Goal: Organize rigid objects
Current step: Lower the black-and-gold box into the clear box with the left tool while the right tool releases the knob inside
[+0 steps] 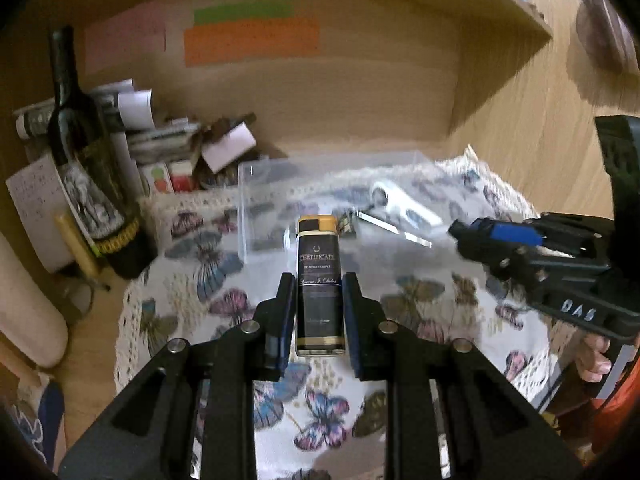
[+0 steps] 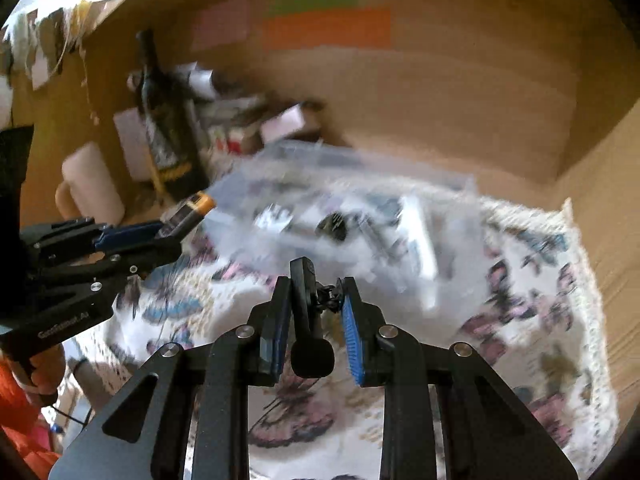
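My left gripper (image 1: 316, 284) is shut on a black and gold lighter (image 1: 319, 280) with a "Certificate" label, held above the butterfly cloth. It also shows in the right wrist view (image 2: 188, 212), at the left. My right gripper (image 2: 314, 286) is shut on a black clip-like holder (image 2: 310, 320); in the left wrist view the right gripper (image 1: 464, 232) reaches in from the right. A clear plastic box (image 1: 280, 200) sits ahead on the cloth, with metal and dark items inside; in the right wrist view the box (image 2: 340, 208) is blurred.
A dark wine bottle (image 1: 84, 168) stands at the left beside stacked papers and small boxes (image 1: 180, 148). A butterfly-print cloth (image 1: 400, 320) covers the wooden desk. A wooden back wall with coloured notes (image 1: 252, 36) and a shelf (image 1: 500, 0) above close in the space.
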A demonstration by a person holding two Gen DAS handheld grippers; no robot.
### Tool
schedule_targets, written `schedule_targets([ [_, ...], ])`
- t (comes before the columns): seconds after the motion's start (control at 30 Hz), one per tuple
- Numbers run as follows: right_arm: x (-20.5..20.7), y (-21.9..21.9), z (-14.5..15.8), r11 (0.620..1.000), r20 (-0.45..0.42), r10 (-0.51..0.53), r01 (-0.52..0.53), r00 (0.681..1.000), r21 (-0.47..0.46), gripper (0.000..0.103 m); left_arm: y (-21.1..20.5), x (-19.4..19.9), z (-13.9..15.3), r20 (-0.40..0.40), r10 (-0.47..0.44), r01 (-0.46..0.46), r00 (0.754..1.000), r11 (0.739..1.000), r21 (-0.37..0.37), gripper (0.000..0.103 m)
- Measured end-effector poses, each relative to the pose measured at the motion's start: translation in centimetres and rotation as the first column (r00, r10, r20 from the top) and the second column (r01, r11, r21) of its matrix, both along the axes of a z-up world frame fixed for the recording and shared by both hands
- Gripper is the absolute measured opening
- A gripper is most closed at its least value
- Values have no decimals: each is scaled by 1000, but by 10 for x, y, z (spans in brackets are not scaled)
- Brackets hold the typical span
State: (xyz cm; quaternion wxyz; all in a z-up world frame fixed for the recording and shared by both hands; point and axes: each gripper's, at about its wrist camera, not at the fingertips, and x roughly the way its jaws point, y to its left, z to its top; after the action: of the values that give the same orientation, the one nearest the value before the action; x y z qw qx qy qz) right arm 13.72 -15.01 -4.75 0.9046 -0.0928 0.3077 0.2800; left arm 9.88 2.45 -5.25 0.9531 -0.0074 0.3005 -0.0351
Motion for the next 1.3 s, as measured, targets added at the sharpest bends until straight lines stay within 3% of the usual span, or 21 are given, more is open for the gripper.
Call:
schedule_targets([
  [0.2, 12, -12, 33, 998, 87, -44, 40, 995, 51, 22, 1, 13, 25, 54, 7, -7, 999, 1000, -3, 22],
  [0.4, 33, -10, 44, 996, 107, -62, 54, 992, 74, 22, -2, 39, 38, 77, 10, -10, 997, 1000, -4, 23],
  [0.73, 87, 9, 9, 997, -24, -64, 65, 998, 42, 22, -6, 104, 1, -81, -31, 27, 996, 998, -51, 23],
  [1.0, 107, 30, -28, 999, -135, -34, 31, 990, -19, 22, -13, 124, -22, -137, -65, 58, 988, 997, -55, 23],
  [1.13, 105, 36, -31, 998, -135, -27, 19, 990, -62, 23, -13, 126, -25, -142, -69, 62, 988, 997, -56, 22],
  [1.3, 93, 32, -15, 998, -72, -32, 28, 997, -52, 30, -11, 115, -14, -98, -65, 60, 993, 997, -56, 23],
])
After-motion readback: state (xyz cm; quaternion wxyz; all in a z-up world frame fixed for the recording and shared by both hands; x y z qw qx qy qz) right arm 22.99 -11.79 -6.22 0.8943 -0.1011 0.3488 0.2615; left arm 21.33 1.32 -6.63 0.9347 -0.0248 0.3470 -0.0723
